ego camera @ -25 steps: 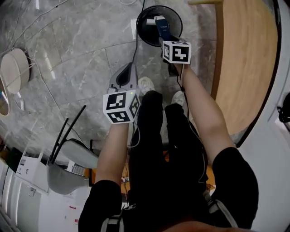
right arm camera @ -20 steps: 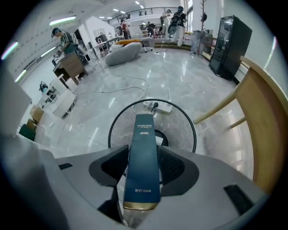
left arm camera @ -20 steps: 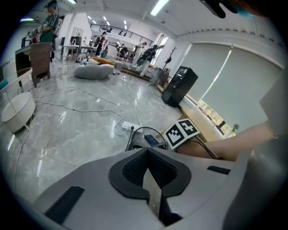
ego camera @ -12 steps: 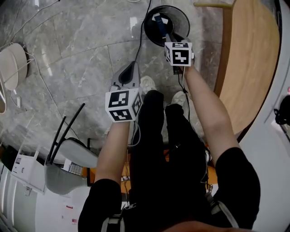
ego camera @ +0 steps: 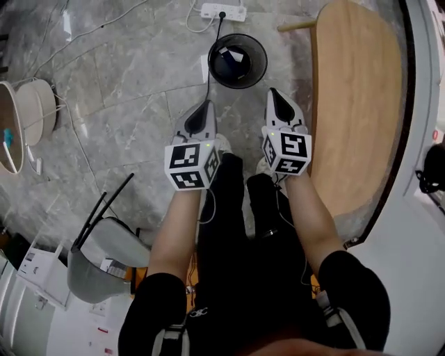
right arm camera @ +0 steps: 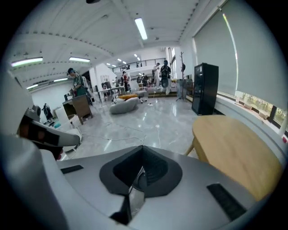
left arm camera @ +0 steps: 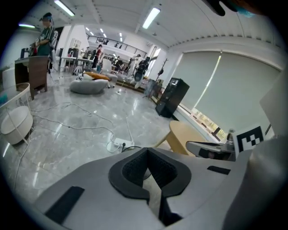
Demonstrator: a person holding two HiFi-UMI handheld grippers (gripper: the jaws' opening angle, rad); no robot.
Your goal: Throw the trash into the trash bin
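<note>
Head view, near to far: person stands in black trousers (ego camera: pixel 236 243), both forearms held out fwd & down, roughly parallel, one each side of the legs. L forearm (ego camera: pixel 170 229) runs to the L gripper (ego camera: pixel 206 106), w/ the L cube (ego camera: pixel 191 165) facing the cam. R forearm (ego camera: pixel 313 222) runs to the R gripper (ego camera: pixel 272 92), w/ the R cube (ego camera: pixel 288 151) tilted a bit outward. Both grippers point fwd & down at the floor, side by side but apart, R tip slightly further out than L. White shoes (ego camera: pixel 224 130) show btwn them.

L gripper: jaws pressed together, pads meeting along one seam, nothing btwn. R gripper: jaws have just closed, now together too, nothing btwn.

Beyond, on the grey marble floor (ego camera: pixel 125 90), is the round black trash bin (ego camera: pixel 259 73), ahead of both grippers & well clear of them. The trash (ego camera: pixel 228 55), a blue-and-white item, lies inside the bin. A black cable (ego camera: pixel 211 69) passes the bin's L edge up to a white power strip (ego camera: pixel 222 11). R of the bin is a wooden table (ego camera: pixel 354 104). A grey chair (ego camera: pixel 104 247) sits at lower L of frame.
</note>
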